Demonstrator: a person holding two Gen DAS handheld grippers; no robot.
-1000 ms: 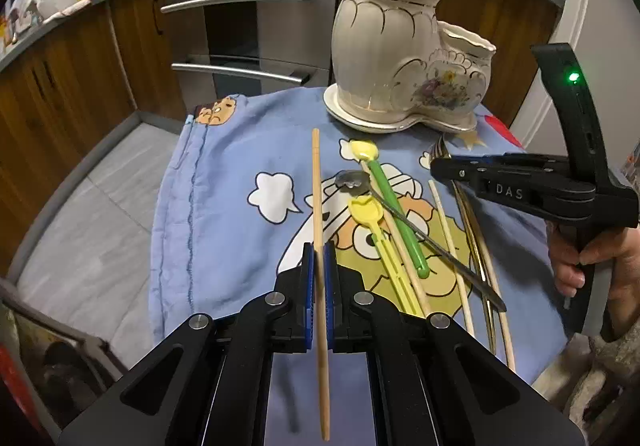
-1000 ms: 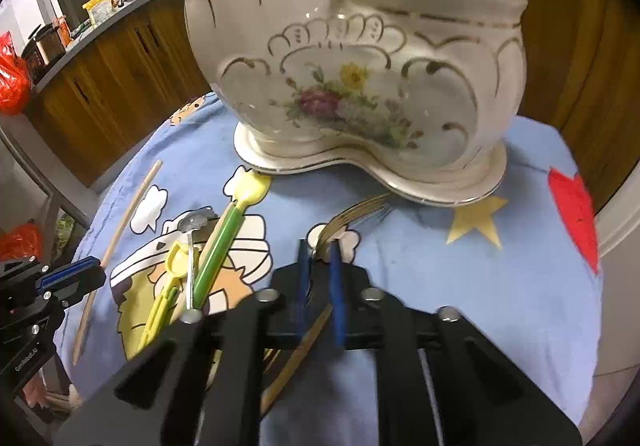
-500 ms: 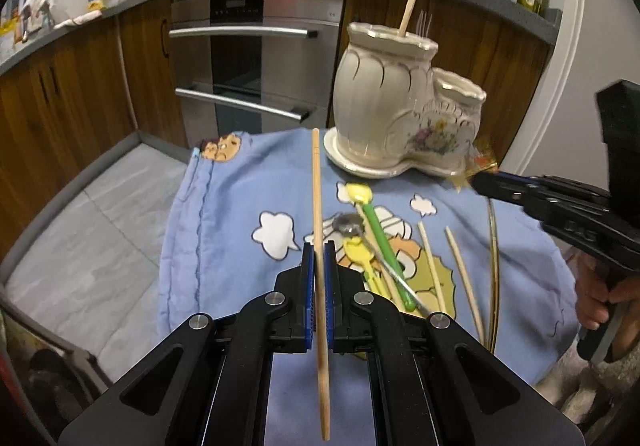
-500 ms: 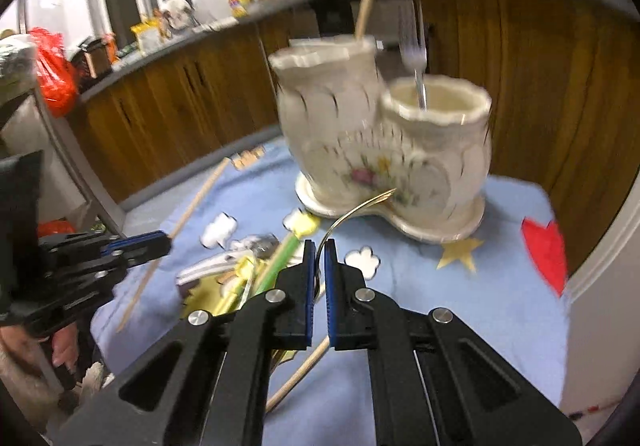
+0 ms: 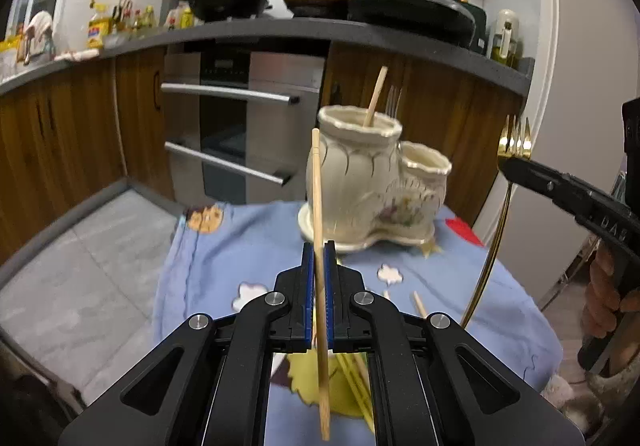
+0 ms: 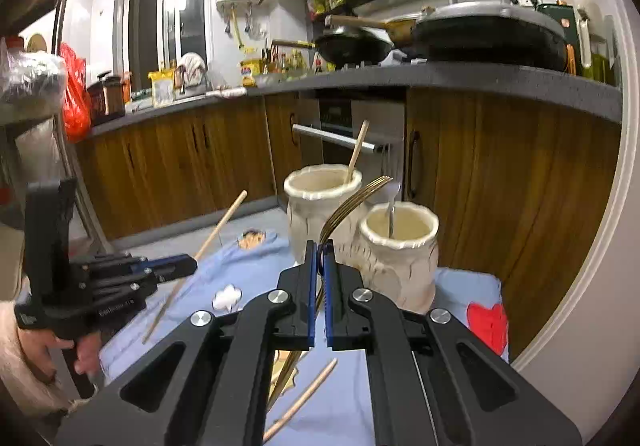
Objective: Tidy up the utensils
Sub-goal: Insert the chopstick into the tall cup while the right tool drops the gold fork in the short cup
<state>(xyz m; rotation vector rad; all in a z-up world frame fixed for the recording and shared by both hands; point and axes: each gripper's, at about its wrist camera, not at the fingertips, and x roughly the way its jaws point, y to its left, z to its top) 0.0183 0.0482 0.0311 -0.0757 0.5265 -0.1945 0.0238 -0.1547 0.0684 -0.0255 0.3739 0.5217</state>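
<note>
My left gripper is shut on a wooden chopstick, held upright above the blue cloth, in front of the cream ceramic holder. My right gripper is shut on a gold fork, tines up, just before the holder's two cups. The tall cup holds a chopstick; the short cup holds a silver fork. The right gripper with the gold fork shows in the left wrist view. The left gripper shows in the right wrist view.
Loose chopsticks and yellow utensils lie on the cloth below the grippers. Wooden cabinets and an oven stand behind the table. A white wall is at the right.
Both grippers have risen from the cloth, the left with the chopstick and the right with the gold fork. Both now sit level with the holder's rims.
</note>
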